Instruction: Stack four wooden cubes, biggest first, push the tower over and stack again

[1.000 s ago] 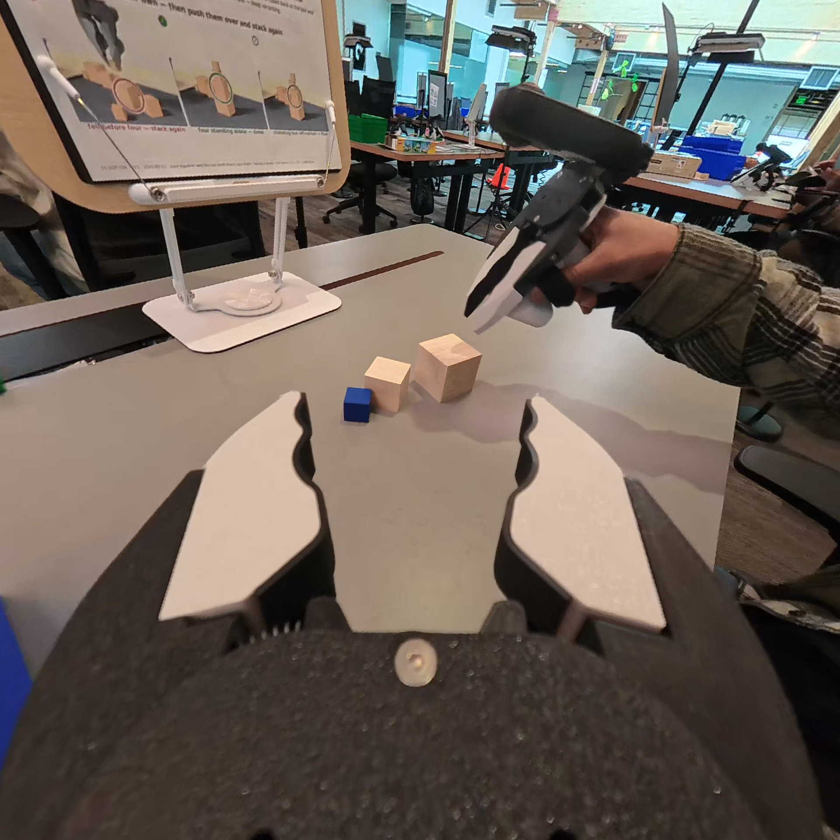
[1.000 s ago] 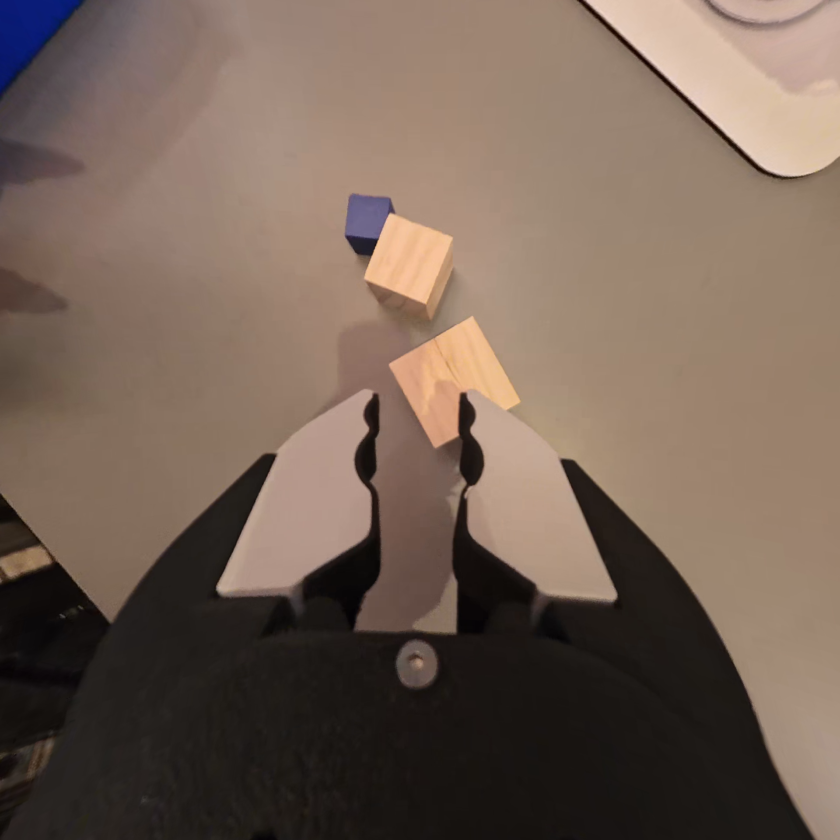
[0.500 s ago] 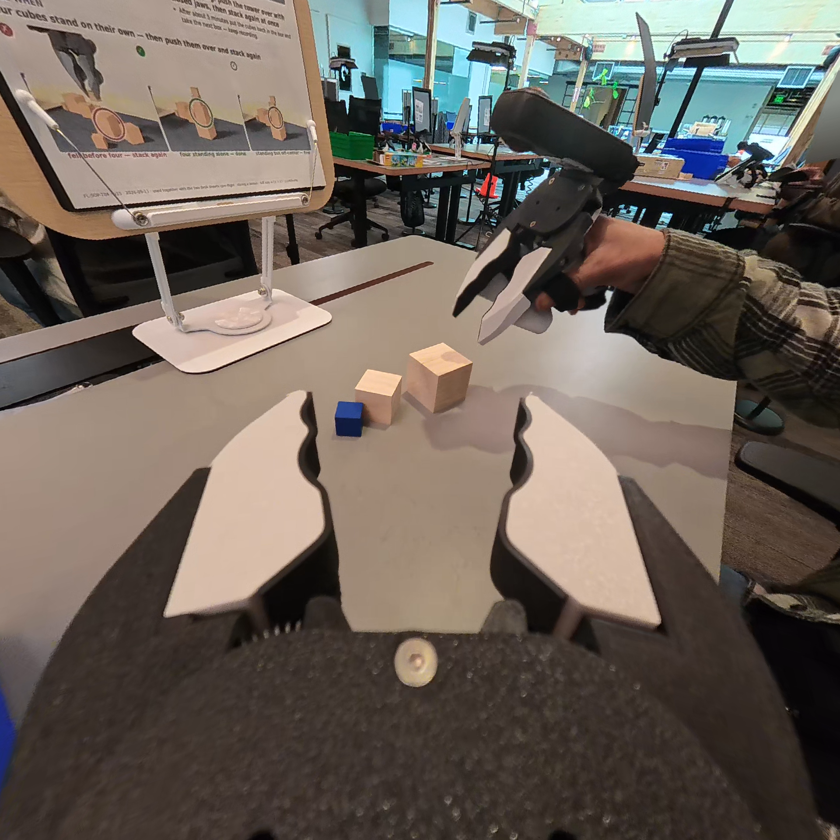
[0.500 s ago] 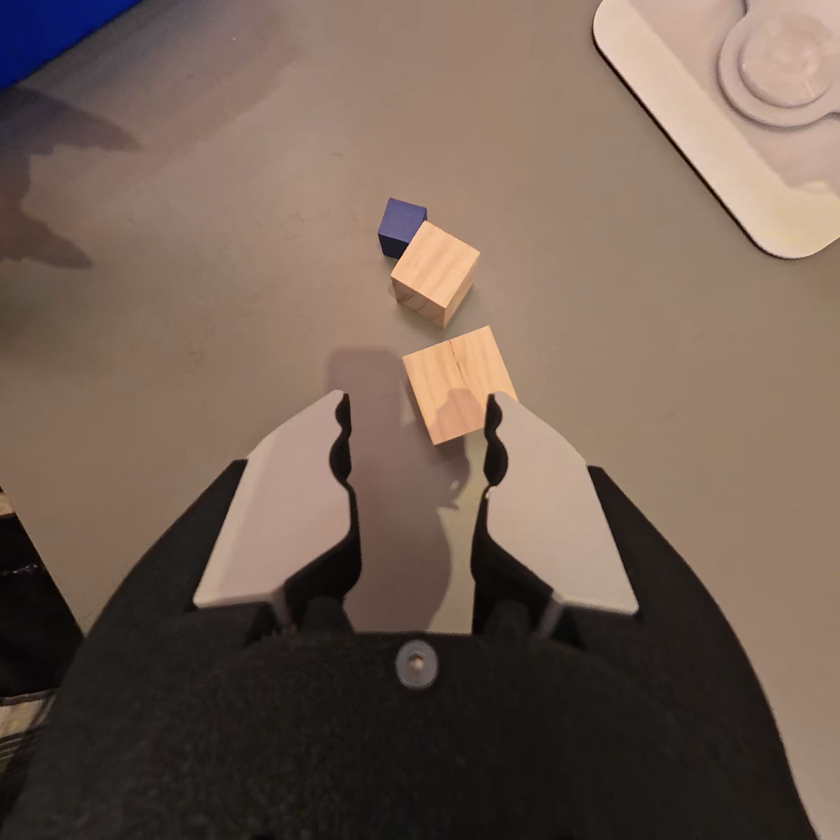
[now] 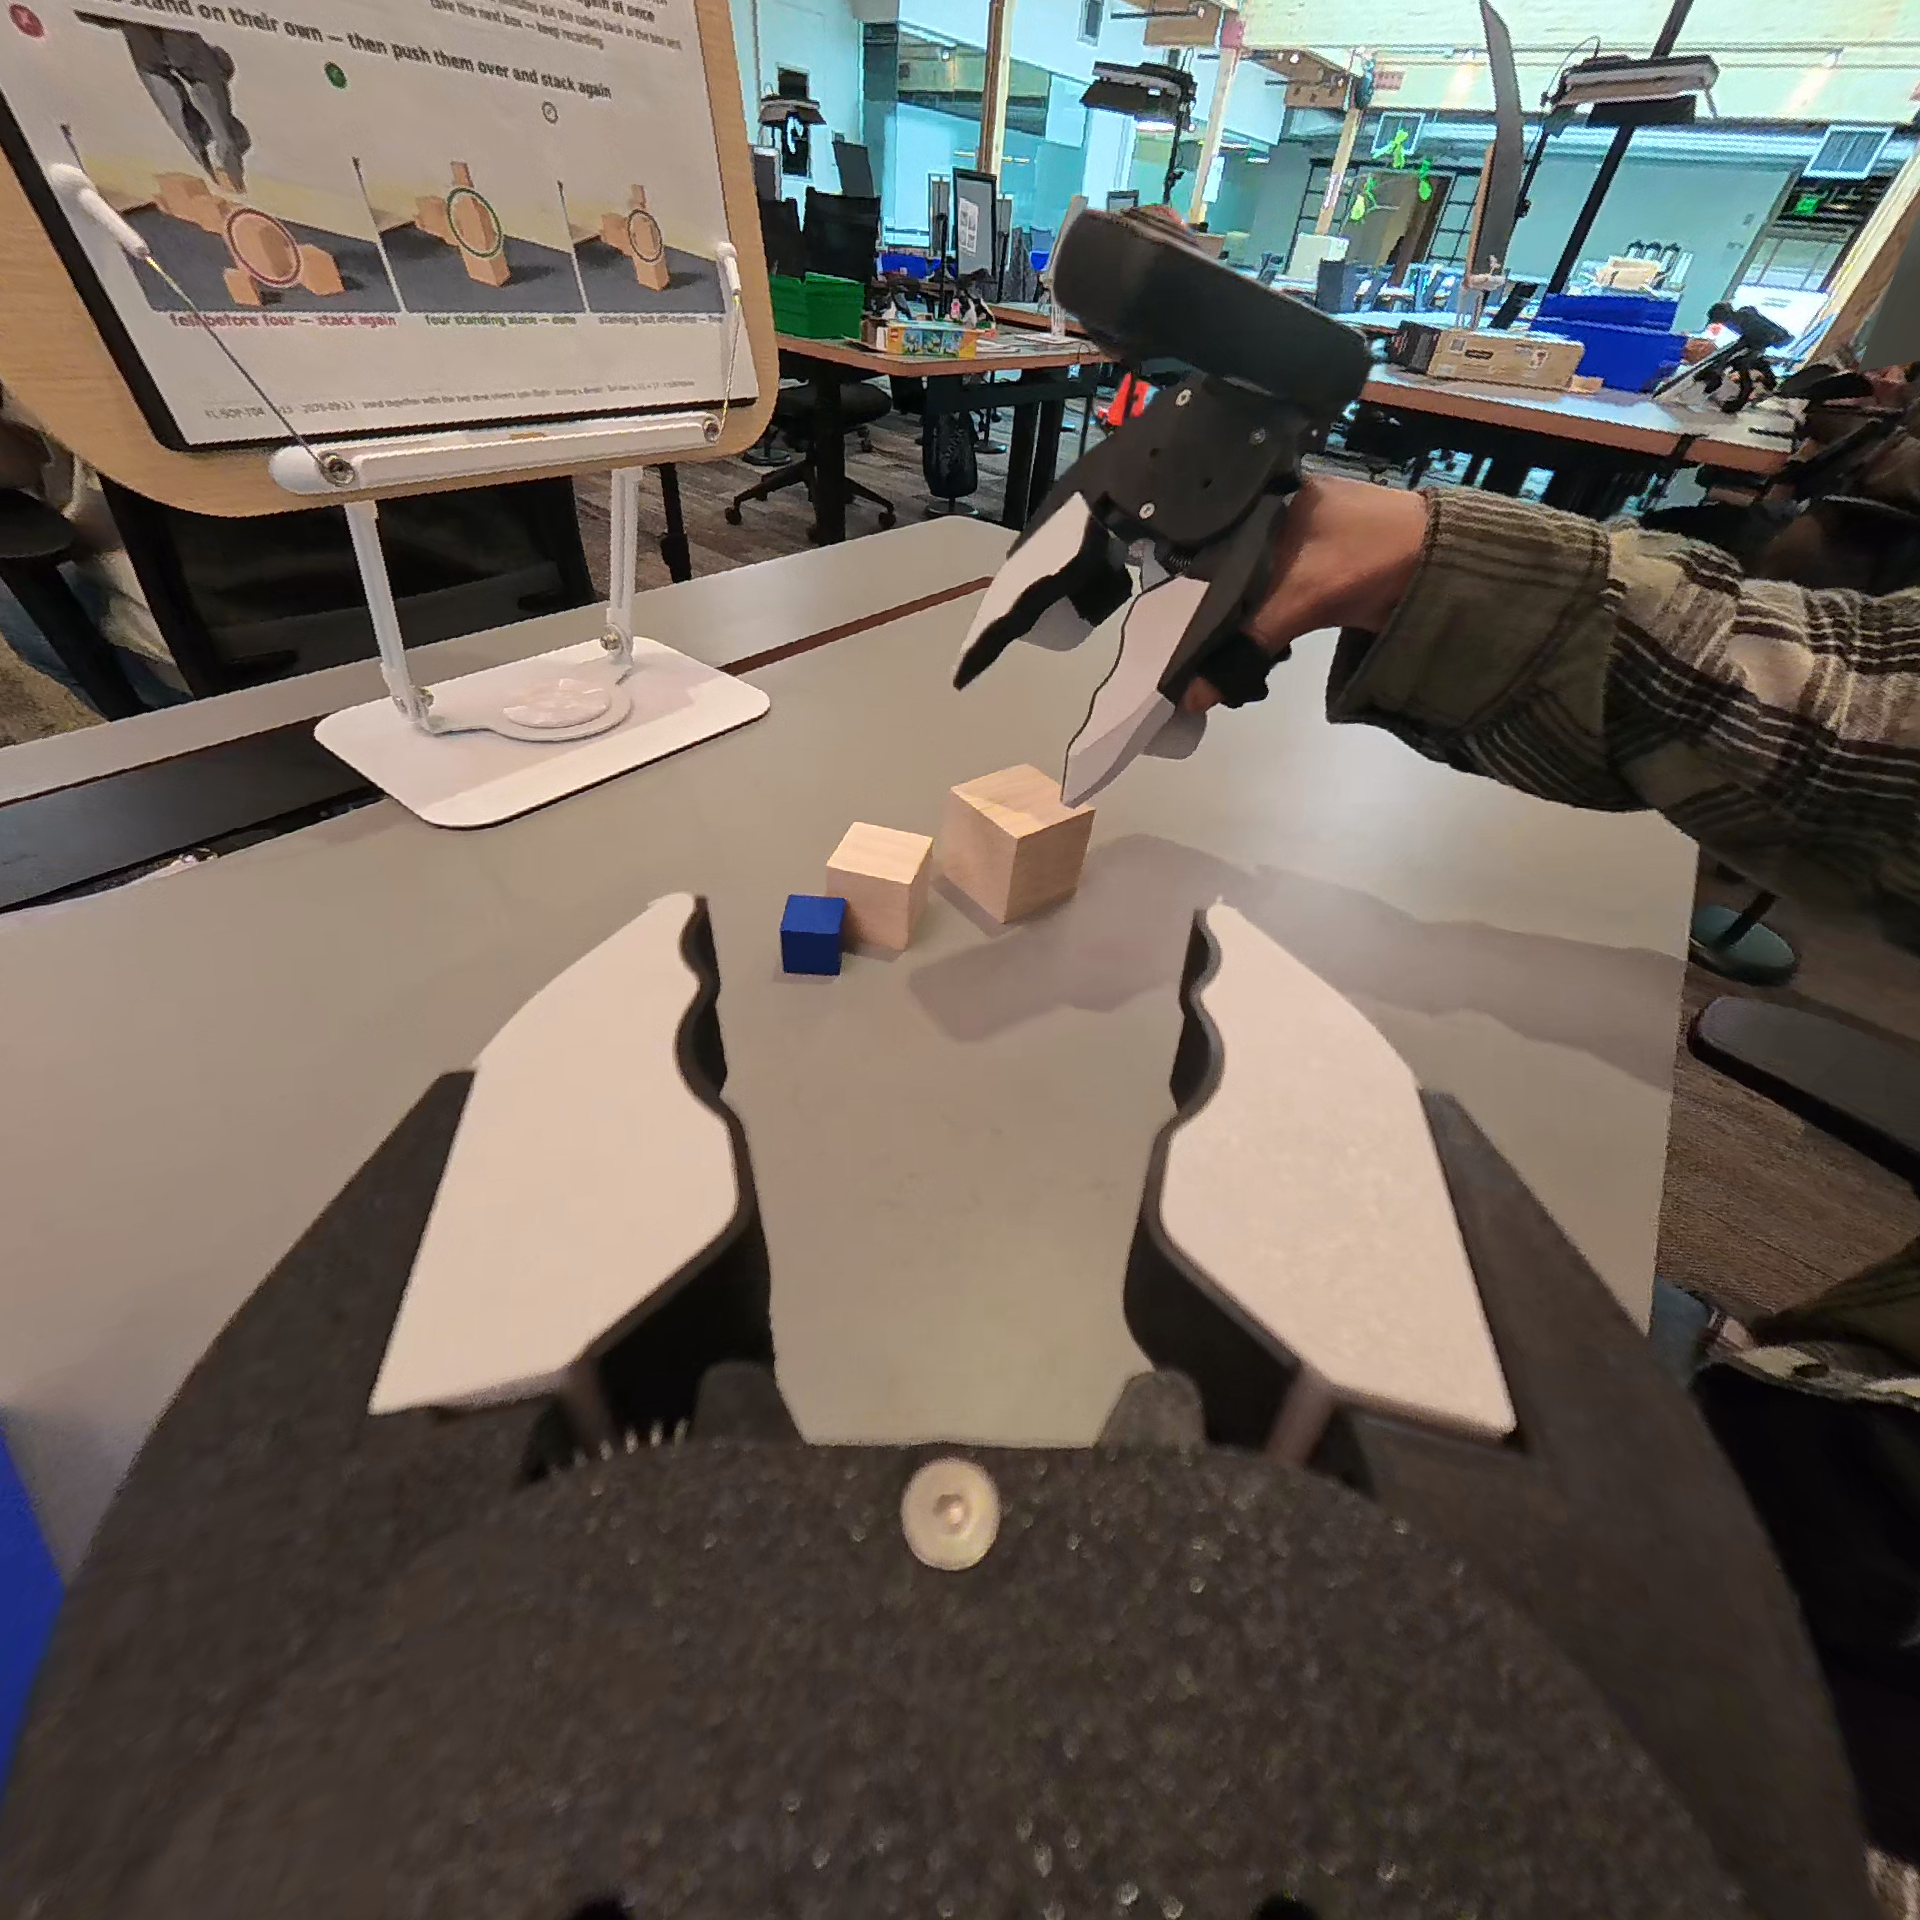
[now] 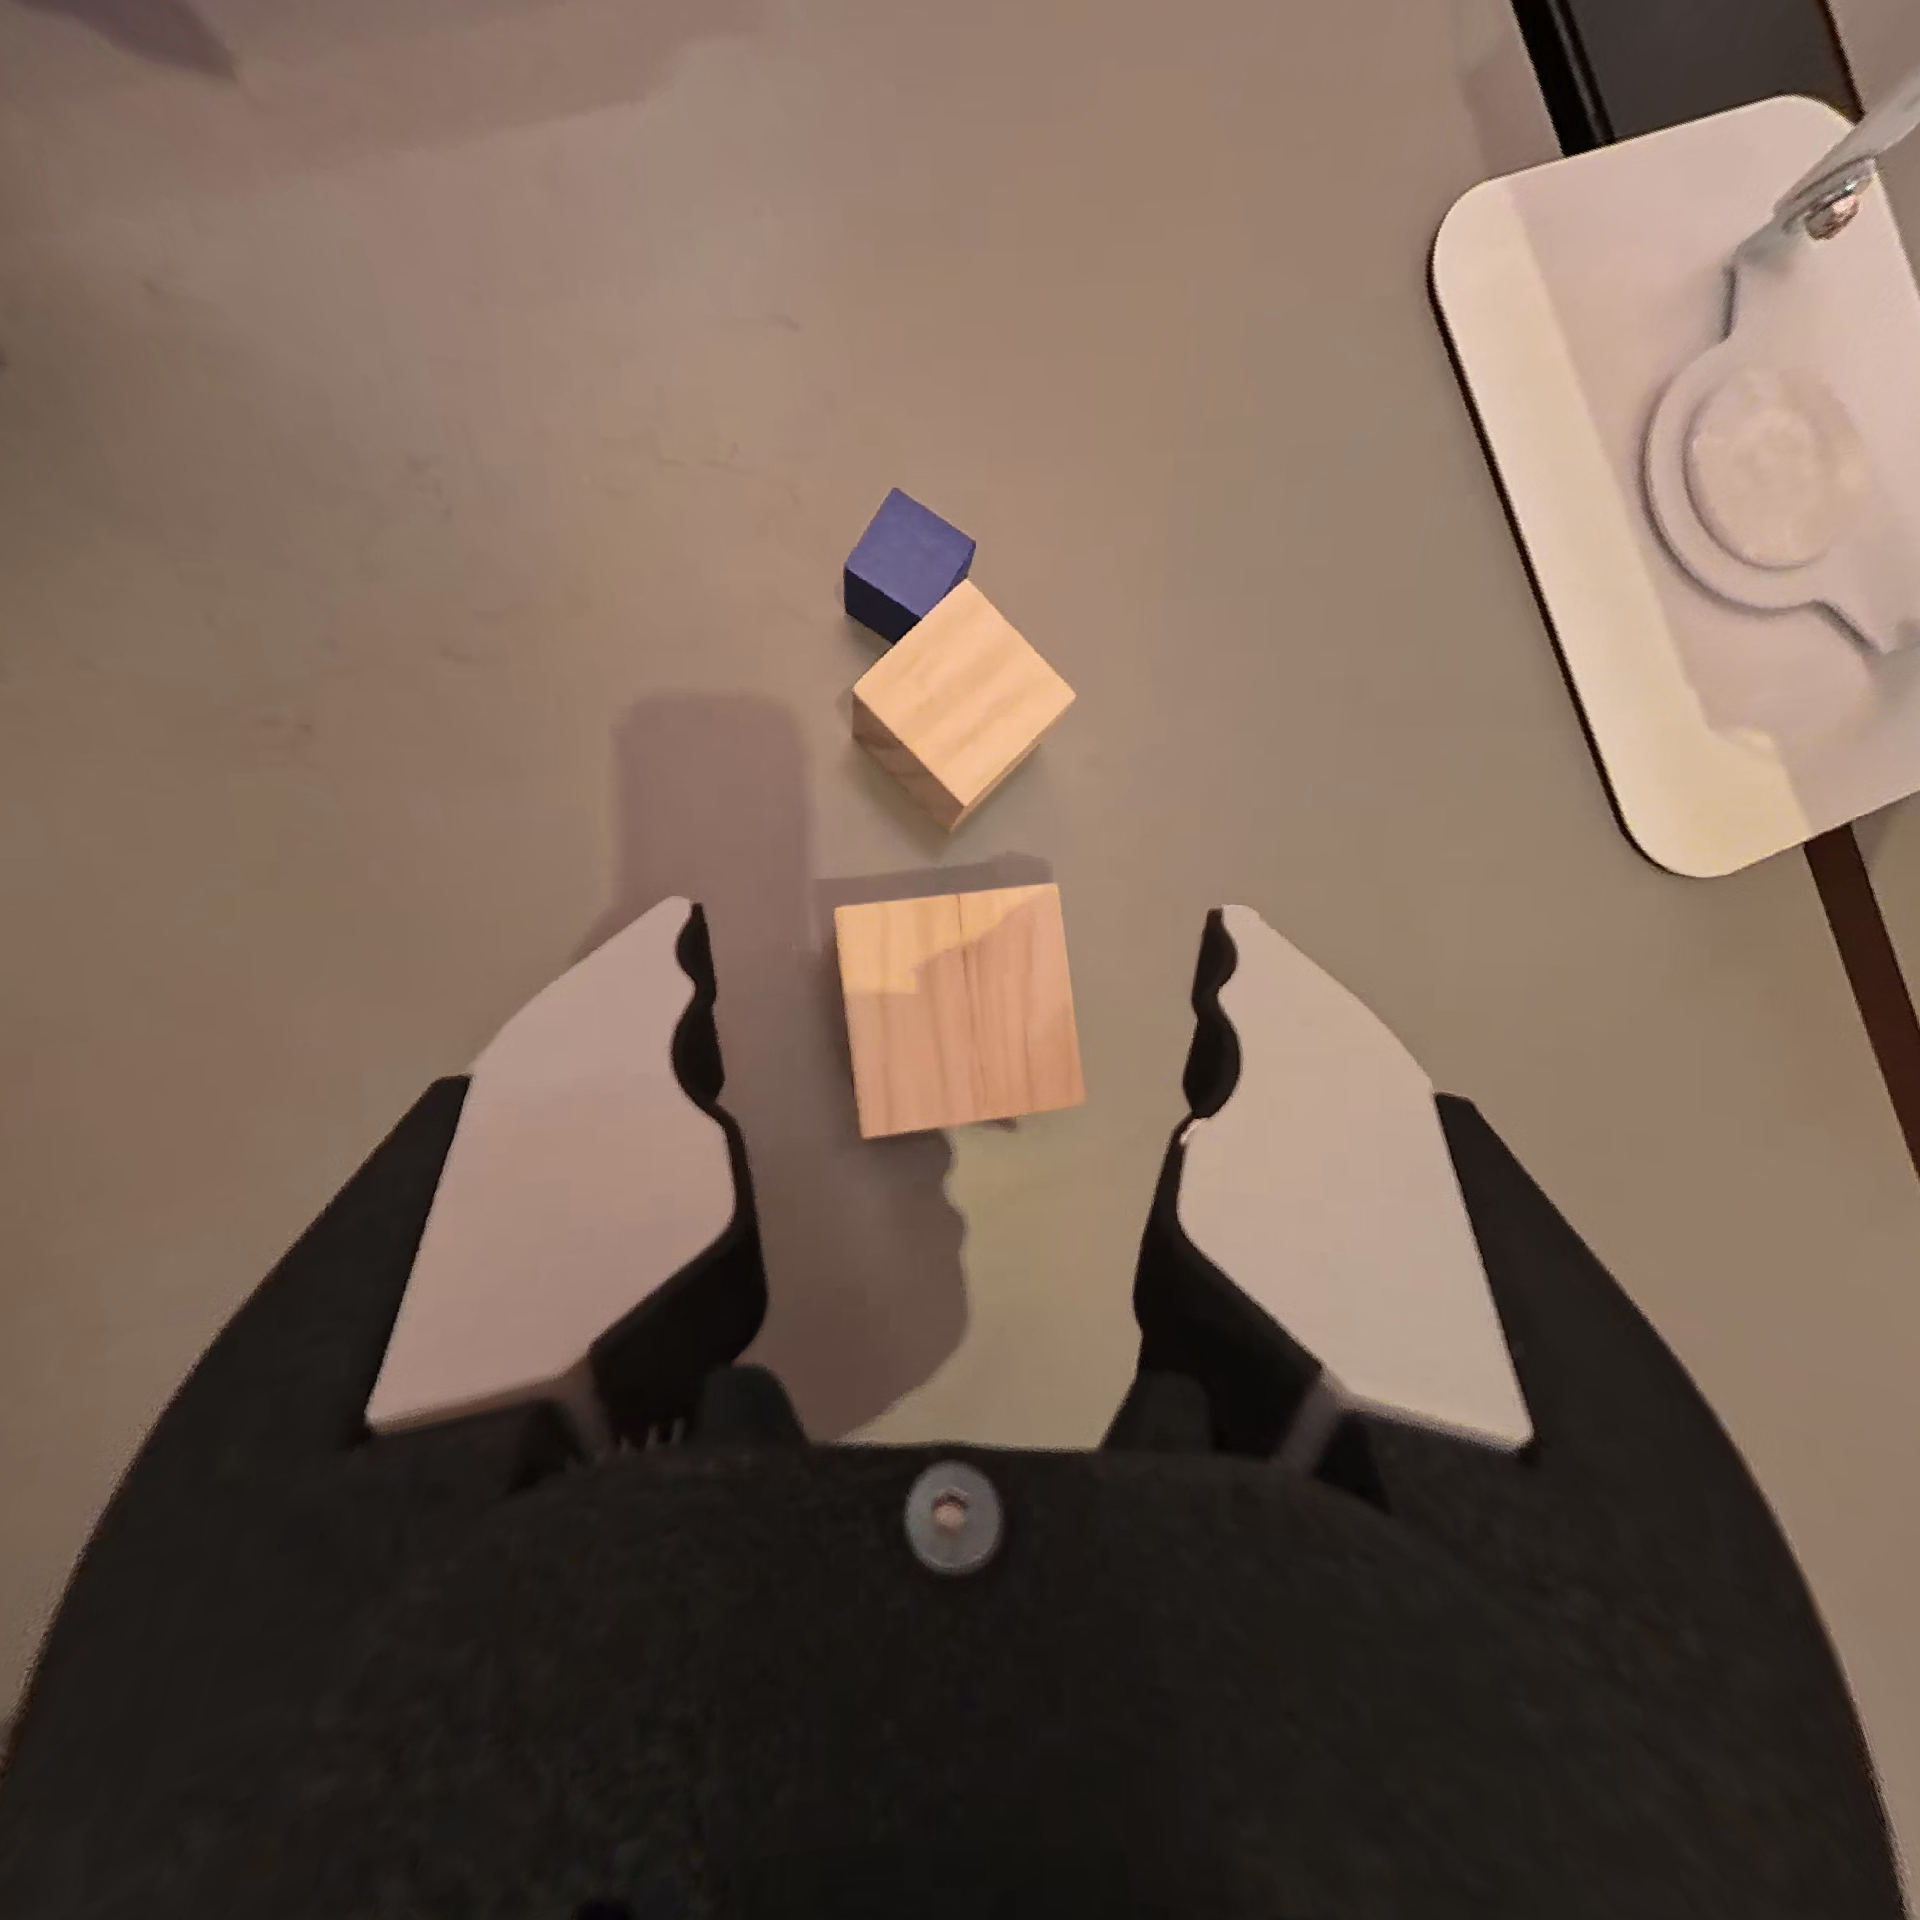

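Three cubes lie in a row on the grey table (image 5: 312,1039). A large wooden cube (image 5: 1016,840) (image 6: 958,1008), a medium wooden cube (image 5: 879,883) (image 6: 961,701) and a small blue cube (image 5: 811,933) (image 6: 906,561). The blue cube touches the medium one. My right gripper (image 6: 954,914) is open and hovers above the large cube, which shows between its fingers. It also shows in the left wrist view (image 5: 1023,738). My left gripper (image 5: 948,914) is open and empty, low and nearer than the cubes. No fourth cube is in view.
A white stand base (image 5: 551,727) (image 6: 1683,468) carries a tilted instruction board (image 5: 384,218) at the back left. A blue object (image 5: 21,1621) sits at the left edge. The table's right edge (image 5: 1673,1039) drops to the floor. A person's plaid sleeve (image 5: 1662,665) reaches in from the right.
My right gripper has opened wide and turned, and the large cube now lies centred and square between its fingers. My left gripper has stayed open, and its view has shifted a little.
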`<state>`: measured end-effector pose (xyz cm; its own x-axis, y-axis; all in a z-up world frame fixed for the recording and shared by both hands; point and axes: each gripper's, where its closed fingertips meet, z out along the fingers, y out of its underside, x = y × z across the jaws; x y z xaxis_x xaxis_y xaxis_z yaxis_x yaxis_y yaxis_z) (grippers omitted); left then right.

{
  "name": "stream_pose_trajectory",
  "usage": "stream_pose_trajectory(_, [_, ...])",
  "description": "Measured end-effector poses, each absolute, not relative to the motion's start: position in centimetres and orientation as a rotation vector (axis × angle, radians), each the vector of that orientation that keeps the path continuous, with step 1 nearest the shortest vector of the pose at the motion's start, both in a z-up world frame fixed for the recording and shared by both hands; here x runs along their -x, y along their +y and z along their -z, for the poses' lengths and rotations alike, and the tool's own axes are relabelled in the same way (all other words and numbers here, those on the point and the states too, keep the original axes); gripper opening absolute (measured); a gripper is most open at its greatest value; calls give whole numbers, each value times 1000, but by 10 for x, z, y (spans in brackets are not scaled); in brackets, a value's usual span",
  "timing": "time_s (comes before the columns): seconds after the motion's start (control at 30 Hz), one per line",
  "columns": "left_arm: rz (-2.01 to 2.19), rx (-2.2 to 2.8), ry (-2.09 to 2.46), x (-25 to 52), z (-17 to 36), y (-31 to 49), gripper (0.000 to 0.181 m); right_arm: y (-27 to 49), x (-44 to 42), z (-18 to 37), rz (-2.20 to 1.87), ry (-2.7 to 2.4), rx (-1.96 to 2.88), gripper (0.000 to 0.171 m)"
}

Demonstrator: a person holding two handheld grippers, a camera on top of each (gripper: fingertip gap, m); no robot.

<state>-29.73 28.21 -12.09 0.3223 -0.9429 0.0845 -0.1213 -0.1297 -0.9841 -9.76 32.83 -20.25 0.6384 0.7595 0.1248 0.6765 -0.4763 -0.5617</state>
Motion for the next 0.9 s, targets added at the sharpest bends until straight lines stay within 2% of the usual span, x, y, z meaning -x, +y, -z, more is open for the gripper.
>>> stream_pose_trajectory(0.03, [971,1534,1011,298,122,283,85,330,98,203,-186,-1123,2282,89])
stream_pose_trajectory(0.33, [805,1640,868,306,114,308,88,324,90,196,-196,-1094,2246,92])
stream_pose_trajectory(0.6, [528,1816,729,302,77,419,90,318,68,191,-275,-1025,2188,91])
stream_pose_trajectory(0.73, [405,1994,690,297,101,508,88,321,57,189,-336,-983,2149,90])
stream_pose_trajectory(0.9, [234,2244,655,307,161,599,85,321,43,196,-401,-938,2130,88])
